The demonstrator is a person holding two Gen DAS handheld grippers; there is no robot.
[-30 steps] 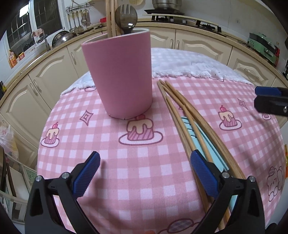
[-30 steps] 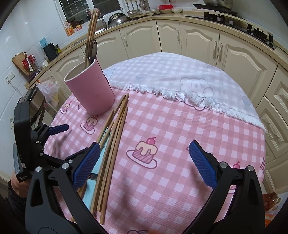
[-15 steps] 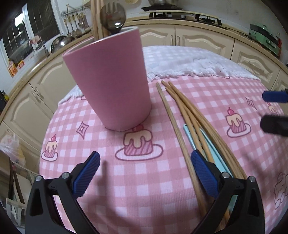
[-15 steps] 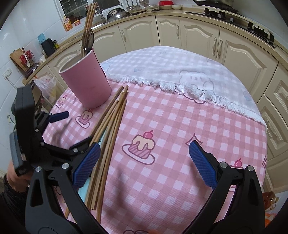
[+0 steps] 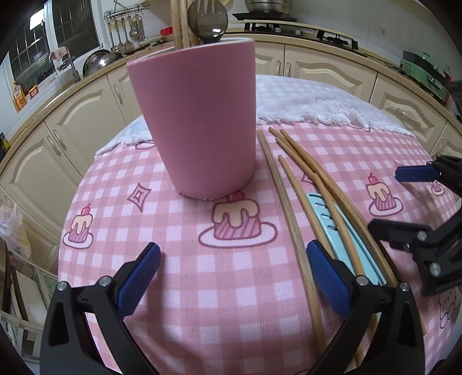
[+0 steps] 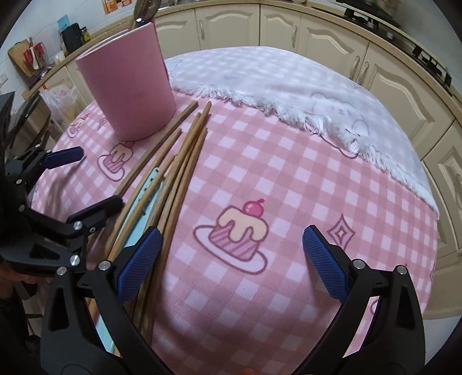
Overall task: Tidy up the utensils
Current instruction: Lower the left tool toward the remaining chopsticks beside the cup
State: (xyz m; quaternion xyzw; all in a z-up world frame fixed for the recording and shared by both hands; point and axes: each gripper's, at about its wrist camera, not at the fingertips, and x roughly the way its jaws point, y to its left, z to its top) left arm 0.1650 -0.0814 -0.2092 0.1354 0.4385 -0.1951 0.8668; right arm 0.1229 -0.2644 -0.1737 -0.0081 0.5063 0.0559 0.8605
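Note:
A pink cup [image 5: 199,124] stands upright on the pink checked tablecloth [image 5: 202,288]; it shows in the right wrist view [image 6: 127,86] too. It holds wooden chopsticks [image 5: 179,23] and a metal fork [image 5: 208,20]. Several wooden chopsticks [image 5: 291,207] lie to its right, over a light blue utensil [image 5: 340,230]; they also show in the right wrist view [image 6: 179,161]. My left gripper [image 5: 231,277] is open and empty, just in front of the cup. My right gripper [image 6: 231,259] is open and empty, its left finger [image 6: 138,259] over the chopsticks' near ends.
A white fringed cloth [image 6: 288,86] covers the far part of the round table. Cream kitchen cabinets [image 5: 317,66] curve around behind, with a stove [image 5: 288,26] and hanging utensils [image 5: 127,31]. The table edge falls away at left [image 5: 63,259].
Both grippers have moved in closer to the cup and the chopsticks. The right gripper has dropped lower over the near ends of the chopsticks. Both stay open.

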